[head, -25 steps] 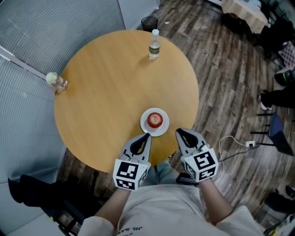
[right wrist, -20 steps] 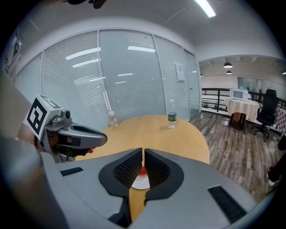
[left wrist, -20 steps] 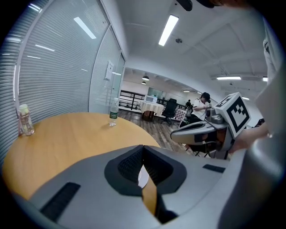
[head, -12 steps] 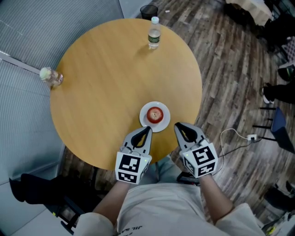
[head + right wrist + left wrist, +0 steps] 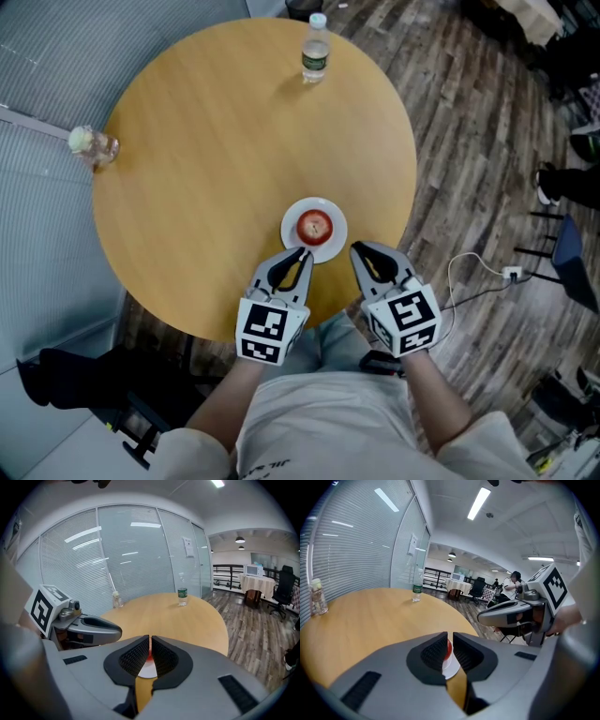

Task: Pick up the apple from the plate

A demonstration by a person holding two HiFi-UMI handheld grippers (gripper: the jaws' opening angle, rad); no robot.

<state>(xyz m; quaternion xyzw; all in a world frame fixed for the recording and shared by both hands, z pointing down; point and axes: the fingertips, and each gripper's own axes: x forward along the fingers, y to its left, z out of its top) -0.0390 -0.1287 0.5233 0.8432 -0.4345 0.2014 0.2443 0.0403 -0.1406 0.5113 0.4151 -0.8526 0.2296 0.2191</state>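
A red apple (image 5: 314, 226) sits on a small white plate (image 5: 290, 238) near the front edge of the round wooden table (image 5: 225, 141). My left gripper (image 5: 298, 256) reaches the plate's near-left rim; its jaws have just been opening and stand a narrow slit apart, with nothing between them. My right gripper (image 5: 360, 250) hovers just right of the plate, shut and empty. In the left gripper view the apple (image 5: 449, 649) shows through the gap of the left gripper (image 5: 450, 637). The right gripper view shows a sliver of apple (image 5: 149, 656) beyond the right gripper (image 5: 150, 639).
A clear water bottle (image 5: 315, 49) stands at the table's far edge. A small jar (image 5: 89, 143) is at its left edge, by the blinds. A cable and plug (image 5: 506, 273) lie on the wood floor to the right. Chairs and people show beyond.
Both grippers have sunk and moved forward toward the plate; their tips now lie by its near rim. The apple and plate have not moved.
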